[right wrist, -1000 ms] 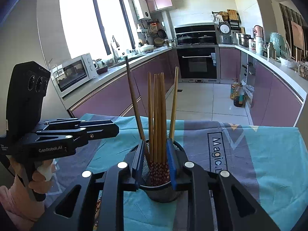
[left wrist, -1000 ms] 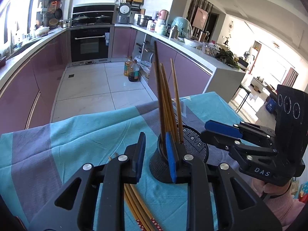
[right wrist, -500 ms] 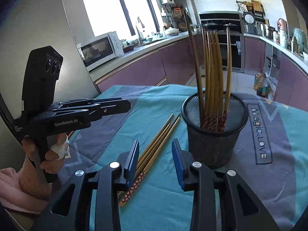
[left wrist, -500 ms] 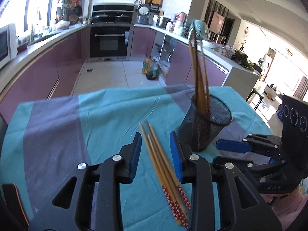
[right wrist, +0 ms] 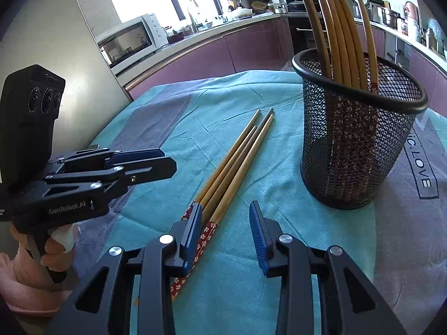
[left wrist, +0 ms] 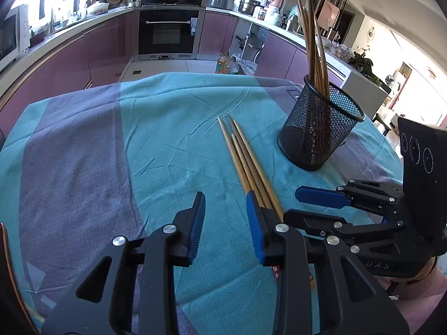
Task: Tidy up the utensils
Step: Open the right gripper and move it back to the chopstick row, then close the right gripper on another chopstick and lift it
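Observation:
Several loose wooden chopsticks (left wrist: pixel 245 162) (right wrist: pixel 237 162) with red patterned ends lie side by side on the teal cloth. A black mesh holder (left wrist: pixel 318 128) (right wrist: pixel 357 139) stands upright beyond them, with several chopsticks standing in it. My left gripper (left wrist: pixel 225 215) hovers open over the cloth, nothing between its blue pads; the chopsticks run under its right finger. My right gripper (right wrist: pixel 226 223) is open too, low over the patterned ends, which pass beneath its left finger. Each gripper shows in the other's view: the right gripper (left wrist: pixel 301 206) and the left gripper (right wrist: pixel 167 160).
The teal and grey tablecloth (left wrist: pixel 83 153) covers the table, its far edge dropping toward the kitchen floor. A person's hand (right wrist: pixel 56 245) in a pink sleeve grips the left handle. Purple cabinets, an oven (left wrist: pixel 167 30) and a microwave (right wrist: pixel 131 42) stand far behind.
Both grippers came down and drew back from the mesh holder toward the loose chopsticks. Their jaws stand a little wider than a second ago. The holder's chopsticks stayed in place.

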Available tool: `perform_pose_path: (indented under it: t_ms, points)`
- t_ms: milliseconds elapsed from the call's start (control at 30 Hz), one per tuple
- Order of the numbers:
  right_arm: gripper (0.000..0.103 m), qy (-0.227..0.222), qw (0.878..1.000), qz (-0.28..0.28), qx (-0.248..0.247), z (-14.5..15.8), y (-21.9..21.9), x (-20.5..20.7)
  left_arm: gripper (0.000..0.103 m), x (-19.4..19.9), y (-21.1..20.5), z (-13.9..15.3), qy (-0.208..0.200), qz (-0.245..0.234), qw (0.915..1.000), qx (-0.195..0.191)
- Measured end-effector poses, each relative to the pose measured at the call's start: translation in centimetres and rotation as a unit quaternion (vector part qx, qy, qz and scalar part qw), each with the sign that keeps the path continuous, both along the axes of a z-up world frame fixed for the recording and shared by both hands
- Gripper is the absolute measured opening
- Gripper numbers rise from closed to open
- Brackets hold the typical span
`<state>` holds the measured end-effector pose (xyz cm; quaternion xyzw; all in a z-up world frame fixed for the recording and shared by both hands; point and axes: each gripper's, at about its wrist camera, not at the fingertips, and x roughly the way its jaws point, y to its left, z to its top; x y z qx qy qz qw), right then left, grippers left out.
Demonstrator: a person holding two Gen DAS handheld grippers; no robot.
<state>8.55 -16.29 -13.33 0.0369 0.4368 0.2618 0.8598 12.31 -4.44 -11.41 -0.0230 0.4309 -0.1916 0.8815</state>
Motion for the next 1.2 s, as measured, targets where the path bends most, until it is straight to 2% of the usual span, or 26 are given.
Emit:
perform_pose_path:
  t_ms: [667,1200]
  points:
    - [0.032,-0.007,0.999,-0.007,-0.038,-0.7,1.7,0.6,0.030,0.6,-2.2,-1.4,0.017,-0.020,0.9995,0.017]
    - [0.032,0.000,0.999,-0.022,-0.032,-0.9,0.7,0.5,0.031,2.5,-4.1,-2.1,0.021,-0.031,0.9986,0.037]
